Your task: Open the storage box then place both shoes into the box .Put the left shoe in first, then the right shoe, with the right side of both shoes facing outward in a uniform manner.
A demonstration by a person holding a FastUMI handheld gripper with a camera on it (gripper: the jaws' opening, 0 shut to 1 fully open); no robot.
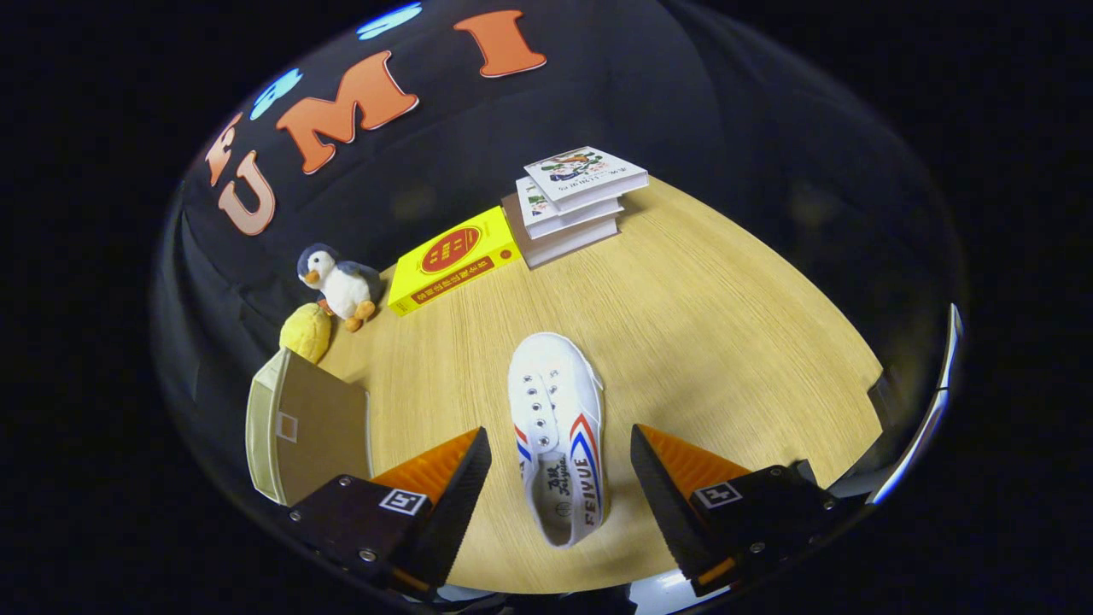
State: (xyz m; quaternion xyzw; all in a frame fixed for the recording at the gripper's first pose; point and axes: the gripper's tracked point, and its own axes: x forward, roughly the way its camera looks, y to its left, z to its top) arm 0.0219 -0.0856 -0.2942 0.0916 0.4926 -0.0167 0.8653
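The claw (561, 465) points forward and downward, its two fingers (457, 495) spread wide apart, gripping nothing.

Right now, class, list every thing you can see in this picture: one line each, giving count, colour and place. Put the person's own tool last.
Shoe: one, white with red and blue stripes, on the table between the open fingers, toe pointing away.
Storage box: one, beige, beside the shoe, beyond one finger.
Yellow book: one, yellow with a red round mark, lying flat beyond the shoe.
Book stack: about three, pale covers, next to the yellow book.
Penguin toy: one, grey and white, by the yellow book.
Yellow soft toy: one, between penguin and box.
Table: one, light wood.
Gripper: one, open, fingers either side of the shoe's heel, not touching.
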